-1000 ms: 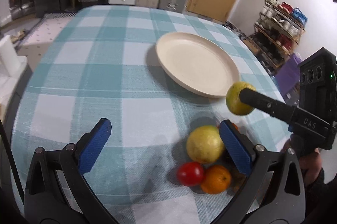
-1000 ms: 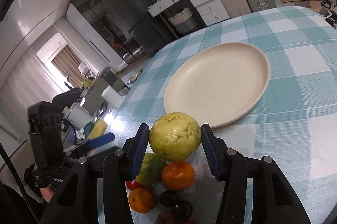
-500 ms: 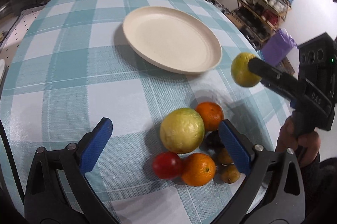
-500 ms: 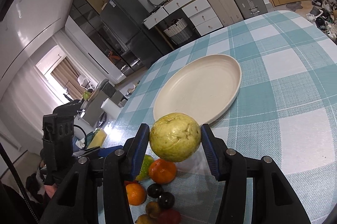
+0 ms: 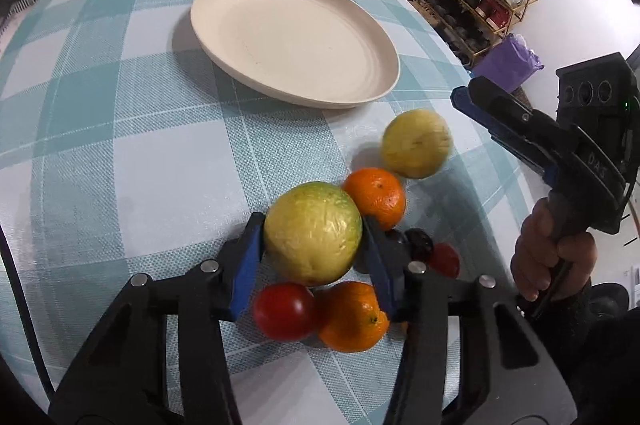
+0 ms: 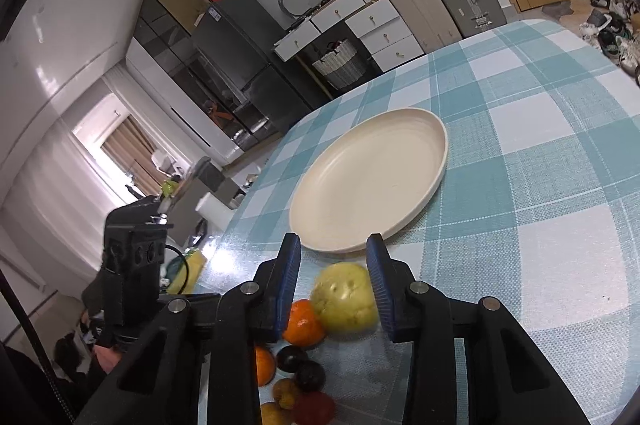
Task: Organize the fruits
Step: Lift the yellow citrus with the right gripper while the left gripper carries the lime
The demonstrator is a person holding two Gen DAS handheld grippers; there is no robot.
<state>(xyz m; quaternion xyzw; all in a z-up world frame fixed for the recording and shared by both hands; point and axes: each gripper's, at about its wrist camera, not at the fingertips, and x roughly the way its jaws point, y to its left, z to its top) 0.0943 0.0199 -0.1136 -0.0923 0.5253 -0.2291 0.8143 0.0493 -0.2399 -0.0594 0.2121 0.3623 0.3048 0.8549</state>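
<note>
**Inspector:** Report the worktop, biggest item first.

**Operator:** I see the checked worktop with the cream plate bare; no fruit sits on it yet. The fruit pile lies near the plate, on my side of it. My left hand-held gripper is clamped on the large green-yellow guava, pads against both flanks. My right hand-held gripper stands wide, holding nothing. The smaller yellow guava is blurred just beyond the pile, short of the plate rim and free of the jaws.

**Inspector:** Risks?

**Operator:** First, I judge the yellow guava may roll; the worktop edge is near on that side. Second, the guava in my left grip touches the orange behind it, and another orange and the red tomato sit just below. Lifting carelessly could scatter them. Third, round skin between flat pads may slip.

**Inspector:** The small dark fruits?

**Operator:** Partly hidden; I cannot tell what kind.
</note>
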